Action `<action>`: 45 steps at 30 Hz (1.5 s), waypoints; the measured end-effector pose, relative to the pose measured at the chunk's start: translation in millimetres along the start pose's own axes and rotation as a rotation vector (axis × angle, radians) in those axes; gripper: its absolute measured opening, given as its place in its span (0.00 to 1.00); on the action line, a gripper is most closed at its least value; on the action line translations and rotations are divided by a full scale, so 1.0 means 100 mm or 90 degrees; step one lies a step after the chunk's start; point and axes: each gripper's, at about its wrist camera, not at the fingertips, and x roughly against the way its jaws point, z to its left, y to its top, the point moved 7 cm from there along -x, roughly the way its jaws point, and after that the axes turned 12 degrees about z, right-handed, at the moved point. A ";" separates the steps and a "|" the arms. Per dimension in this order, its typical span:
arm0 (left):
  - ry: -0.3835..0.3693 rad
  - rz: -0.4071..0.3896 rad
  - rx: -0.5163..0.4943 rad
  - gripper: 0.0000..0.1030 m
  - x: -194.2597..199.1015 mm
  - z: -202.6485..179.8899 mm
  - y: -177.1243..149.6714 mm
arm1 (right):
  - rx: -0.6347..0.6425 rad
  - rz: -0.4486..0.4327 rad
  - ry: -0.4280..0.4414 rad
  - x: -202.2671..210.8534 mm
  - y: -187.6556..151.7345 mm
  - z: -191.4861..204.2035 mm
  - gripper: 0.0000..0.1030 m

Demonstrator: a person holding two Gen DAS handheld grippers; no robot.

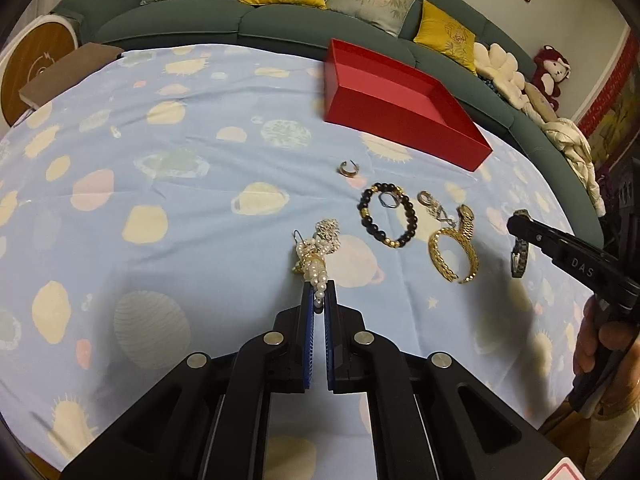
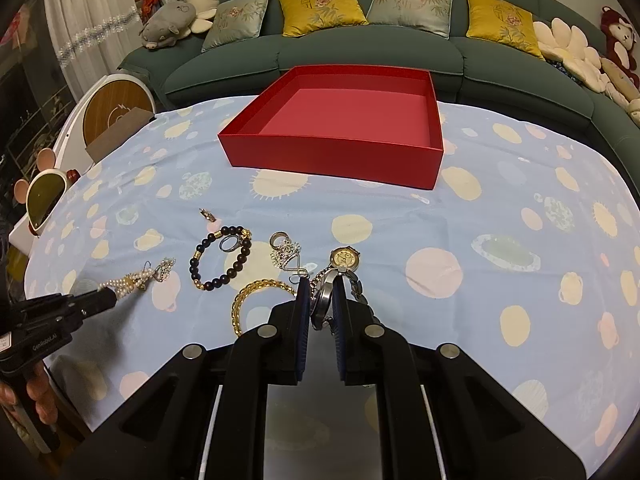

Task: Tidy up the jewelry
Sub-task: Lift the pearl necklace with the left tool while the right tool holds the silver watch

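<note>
L gripper (image 1: 319,298) is clamped tight on a pearl strand (image 1: 316,268): small white beads bunched w/ gold bits, its far end lying on the cloth next to a silver filigree piece (image 1: 329,232). R gripper (image 2: 321,300) is nearly closed, pinching a silver-band watch (image 2: 343,260) by its strap; gold dial faces up, just beyond the tips. Between them on the blue planet-print tablecloth (image 2: 460,240): dark bead bracelet (image 2: 222,258) w/ gold spacers, a ring (image 2: 229,242) inside it, gold chain bracelet (image 2: 256,292), silver pendant (image 2: 285,254). Red open box (image 2: 336,152) sits at the far side, nothing in it.
</note>
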 end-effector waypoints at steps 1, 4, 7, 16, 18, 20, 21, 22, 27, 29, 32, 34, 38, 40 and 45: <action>0.009 -0.007 -0.013 0.02 0.02 -0.02 -0.02 | 0.002 -0.003 -0.003 0.01 0.01 0.00 0.10; 0.007 -0.003 -0.025 0.02 0.04 -0.07 -0.10 | 0.006 -0.007 -0.003 0.03 0.01 0.01 0.10; 0.001 0.002 -0.032 0.02 0.05 -0.12 -0.18 | 0.010 -0.006 0.000 0.03 0.01 0.03 0.10; -0.045 -0.059 -0.041 0.02 0.35 -0.24 -0.15 | 0.016 -0.006 0.008 0.06 -0.01 0.08 0.10; -0.051 -0.073 -0.043 0.02 0.41 -0.26 -0.12 | 0.016 -0.006 0.008 0.06 -0.01 0.08 0.10; -0.063 -0.079 -0.041 0.02 0.44 -0.28 -0.09 | 0.016 -0.005 0.009 0.06 -0.02 0.08 0.10; -0.062 -0.081 -0.040 0.02 0.45 -0.28 -0.08 | 0.016 -0.005 0.008 0.06 -0.02 0.08 0.10; -0.056 -0.078 -0.042 0.02 0.43 -0.28 -0.08 | 0.017 -0.005 0.008 0.06 -0.03 0.08 0.10; -0.042 -0.048 -0.029 0.02 0.29 -0.22 -0.09 | 0.018 -0.002 0.010 0.06 -0.04 0.08 0.10; -0.038 -0.047 -0.021 0.02 0.28 -0.17 -0.08 | 0.019 -0.003 0.008 0.06 -0.04 0.07 0.10; -0.033 -0.047 -0.008 0.02 0.28 -0.09 -0.07 | 0.015 -0.004 0.008 0.07 -0.04 0.06 0.10; -0.023 -0.040 -0.003 0.02 0.26 -0.05 -0.07 | 0.010 -0.005 0.007 0.07 -0.04 0.03 0.10; -0.014 -0.038 0.002 0.02 0.24 0.01 -0.07 | 0.009 -0.006 0.007 0.08 -0.03 0.02 0.10; -0.013 -0.040 0.007 0.02 0.25 0.03 -0.07 | 0.010 -0.006 0.006 0.08 -0.03 0.02 0.10; -0.020 -0.055 0.011 0.02 0.31 0.02 -0.01 | 0.010 -0.014 0.007 0.12 0.00 0.02 0.10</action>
